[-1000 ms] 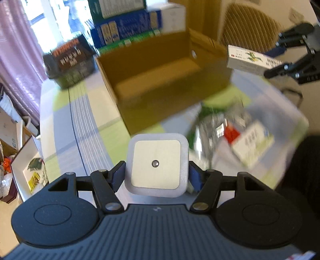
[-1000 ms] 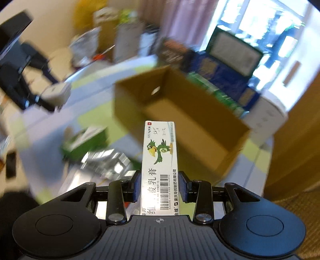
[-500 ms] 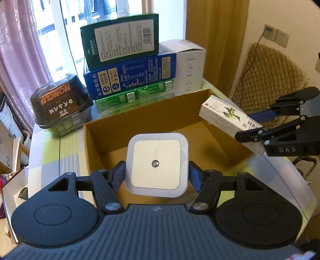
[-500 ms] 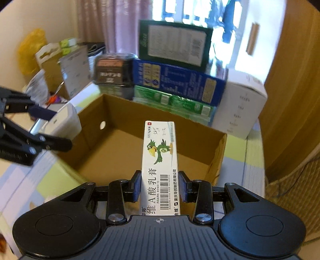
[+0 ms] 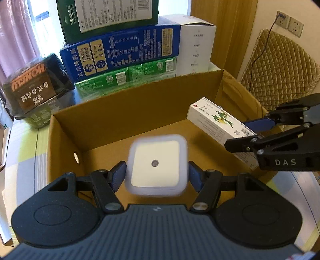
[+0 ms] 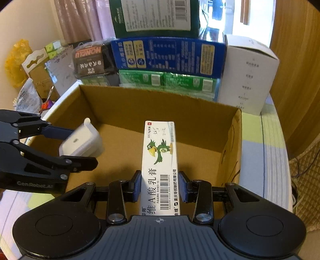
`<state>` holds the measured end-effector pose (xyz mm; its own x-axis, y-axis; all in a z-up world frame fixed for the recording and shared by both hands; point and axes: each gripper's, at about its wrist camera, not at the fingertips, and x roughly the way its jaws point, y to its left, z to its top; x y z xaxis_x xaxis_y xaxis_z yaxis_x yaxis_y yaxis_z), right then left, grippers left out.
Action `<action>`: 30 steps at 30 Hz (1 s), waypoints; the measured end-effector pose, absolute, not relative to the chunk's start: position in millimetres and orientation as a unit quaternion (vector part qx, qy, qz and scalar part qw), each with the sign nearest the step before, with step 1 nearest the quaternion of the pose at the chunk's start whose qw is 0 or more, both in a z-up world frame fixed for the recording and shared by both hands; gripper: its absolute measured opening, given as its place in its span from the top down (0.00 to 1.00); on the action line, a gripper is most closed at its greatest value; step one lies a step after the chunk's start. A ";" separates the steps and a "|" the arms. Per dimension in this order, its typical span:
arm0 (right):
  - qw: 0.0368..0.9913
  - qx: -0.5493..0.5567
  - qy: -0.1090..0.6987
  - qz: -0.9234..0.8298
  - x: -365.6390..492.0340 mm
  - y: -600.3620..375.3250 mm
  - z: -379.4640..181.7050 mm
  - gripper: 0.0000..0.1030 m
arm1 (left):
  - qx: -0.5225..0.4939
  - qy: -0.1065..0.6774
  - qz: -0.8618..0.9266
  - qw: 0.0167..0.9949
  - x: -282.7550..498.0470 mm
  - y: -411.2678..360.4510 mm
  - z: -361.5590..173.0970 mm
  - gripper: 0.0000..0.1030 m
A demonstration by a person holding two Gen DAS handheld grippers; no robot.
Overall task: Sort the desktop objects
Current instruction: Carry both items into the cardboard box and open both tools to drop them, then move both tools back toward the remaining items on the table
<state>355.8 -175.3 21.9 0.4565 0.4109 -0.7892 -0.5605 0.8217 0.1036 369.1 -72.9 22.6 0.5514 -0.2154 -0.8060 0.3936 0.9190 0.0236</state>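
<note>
An open brown cardboard box (image 5: 130, 112) fills the middle of both views, and its floor is bare. My left gripper (image 5: 157, 176) is shut on a white square night light (image 5: 157, 166), held over the box's near-left part. The light looks slightly blurred. In the right wrist view the same left gripper (image 6: 84, 146) and night light (image 6: 80, 140) hang above the box's left side. My right gripper (image 6: 160, 188) is shut on a long white ointment box (image 6: 160, 160) with a green parrot print, pointing into the cardboard box (image 6: 160, 106). The left wrist view has that right gripper (image 5: 235, 133) and ointment box (image 5: 212, 118) over the box's right wall.
Behind the cardboard box stand stacked cartons: a dark green one (image 5: 108, 18), a blue one (image 5: 120, 50), green packs (image 5: 126, 76) and a white box (image 5: 196, 46). A black wrapped container (image 5: 32, 86) sits at back left. A quilted chair back (image 5: 280, 70) is to the right.
Both grippers have moved forward from the cluttered tabletop to above the cardboard box, which now looks closer and larger. Each still holds its object.
</note>
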 end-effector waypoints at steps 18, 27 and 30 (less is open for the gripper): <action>0.875 -0.059 0.390 0.281 332.1 -193.8 50.6 0.40 | 0.070 0.394 -0.157 0.903 321.5 -43.9 58.6 0.21; 0.880 -0.067 0.365 0.297 242.9 -219.4 91.8 0.19 | 0.057 0.377 -0.141 0.913 239.7 -20.6 90.2 0.18; 0.877 -0.067 0.365 0.305 210.4 -221.8 96.5 0.12 | 0.049 0.380 -0.131 0.914 207.2 -8.9 95.4 0.17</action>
<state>210.4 -221.8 96.5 0.5474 0.4858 -0.6814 -0.5839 0.8051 0.1049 207.2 -8.9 95.4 0.6774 -0.2025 -0.7072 0.2776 0.9607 -0.0092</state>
